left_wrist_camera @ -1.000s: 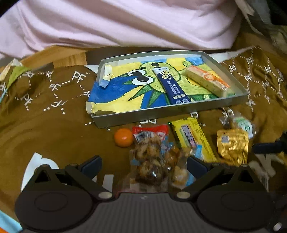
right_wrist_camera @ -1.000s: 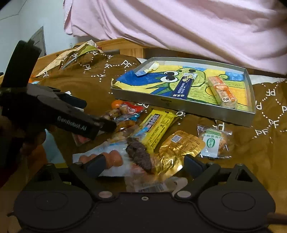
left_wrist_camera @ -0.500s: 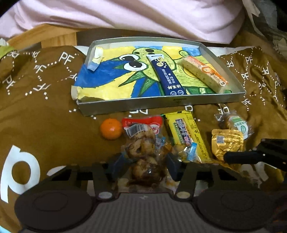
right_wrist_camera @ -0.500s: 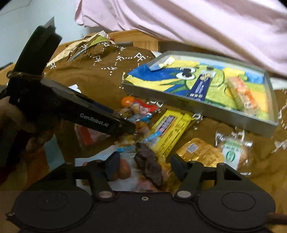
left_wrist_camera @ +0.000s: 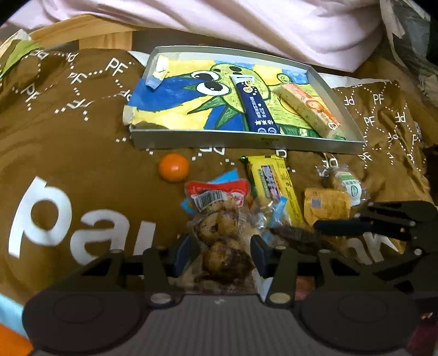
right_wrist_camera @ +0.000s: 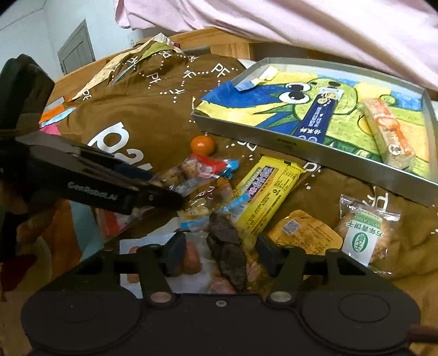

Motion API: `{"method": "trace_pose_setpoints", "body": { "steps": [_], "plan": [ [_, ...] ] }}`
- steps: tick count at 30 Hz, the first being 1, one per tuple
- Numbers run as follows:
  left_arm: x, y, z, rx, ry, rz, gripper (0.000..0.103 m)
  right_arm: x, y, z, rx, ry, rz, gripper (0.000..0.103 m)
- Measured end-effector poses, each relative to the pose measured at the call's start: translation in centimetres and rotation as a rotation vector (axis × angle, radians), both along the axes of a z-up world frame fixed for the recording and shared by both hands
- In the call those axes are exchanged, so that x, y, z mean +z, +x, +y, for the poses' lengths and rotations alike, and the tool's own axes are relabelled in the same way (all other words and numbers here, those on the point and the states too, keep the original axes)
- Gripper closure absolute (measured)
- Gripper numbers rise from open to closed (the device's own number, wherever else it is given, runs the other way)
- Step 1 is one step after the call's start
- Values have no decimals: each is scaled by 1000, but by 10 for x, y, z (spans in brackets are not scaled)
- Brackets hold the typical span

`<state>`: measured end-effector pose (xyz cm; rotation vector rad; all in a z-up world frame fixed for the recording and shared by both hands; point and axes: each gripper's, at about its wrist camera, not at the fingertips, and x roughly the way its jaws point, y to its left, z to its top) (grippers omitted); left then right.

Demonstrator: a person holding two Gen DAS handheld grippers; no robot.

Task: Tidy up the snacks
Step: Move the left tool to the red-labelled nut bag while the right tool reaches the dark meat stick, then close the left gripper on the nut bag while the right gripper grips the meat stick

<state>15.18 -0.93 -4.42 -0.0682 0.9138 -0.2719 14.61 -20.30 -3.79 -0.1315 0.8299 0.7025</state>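
My left gripper [left_wrist_camera: 220, 253] is shut on a clear pack of brown round snacks [left_wrist_camera: 219, 227] with a red top; the pack also shows in the right wrist view [right_wrist_camera: 191, 175]. My right gripper [right_wrist_camera: 219, 253] is closed around a clear pack of dark jerky [right_wrist_camera: 228, 252]. A grey metal tray [left_wrist_camera: 246, 142] with a cartoon drawing holds a blue stick pack [left_wrist_camera: 254, 109] and an orange-and-cream bar [left_wrist_camera: 309, 109]. A yellow bar [left_wrist_camera: 273, 183], a gold pack [left_wrist_camera: 325, 205], a green-label biscuit [left_wrist_camera: 345, 183] and an orange ball [left_wrist_camera: 173, 167] lie before the tray.
Everything lies on a rumpled brown cloth with white letters [left_wrist_camera: 68, 164]. A pink cloth [left_wrist_camera: 246, 24] hangs behind the tray. A white pack of sausages [right_wrist_camera: 161, 254] lies under my right gripper. A wooden frame [right_wrist_camera: 224, 46] runs behind.
Both grippers went from wide open to closed on their packs. The left one closed on the round-snack pack, the right one on the jerky pack. The left pack has lifted slightly.
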Motion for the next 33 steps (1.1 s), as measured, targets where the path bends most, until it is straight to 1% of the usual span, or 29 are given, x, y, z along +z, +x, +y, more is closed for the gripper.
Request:
{"method": "trace_pose_setpoints", "body": {
  "steps": [5,8,10,15,18,22,27,30,33],
  "plan": [
    [1,-14,-2,7,-12,5,51,4,-10,4,17,-40,-51,55],
    [4,-22,1,26,-46,-20,52,5,-13,2,10,-37,-59,56],
    [5,-26,0,35,-42,-21,52,5,-17,3,14,-50,-81,56],
    [5,-33,-2,42,-42,-19,52,7,-38,10,54,-145,-203,58],
    [8,-37,-4,48,-51,-20,52,8,-47,11,61,-176,-252,58],
    [13,-39,-8,49,-48,-32,52,9,-51,8,50,-189,-282,58],
    [19,-39,-14,51,-48,-51,52,6,-53,2,28,-222,-292,58],
    [20,-38,-18,56,-51,-55,52,3,-55,-5,7,-226,-293,58],
    [22,-35,-22,58,-58,-65,52,5,-59,-9,-1,-240,-327,58]
  ]
}}
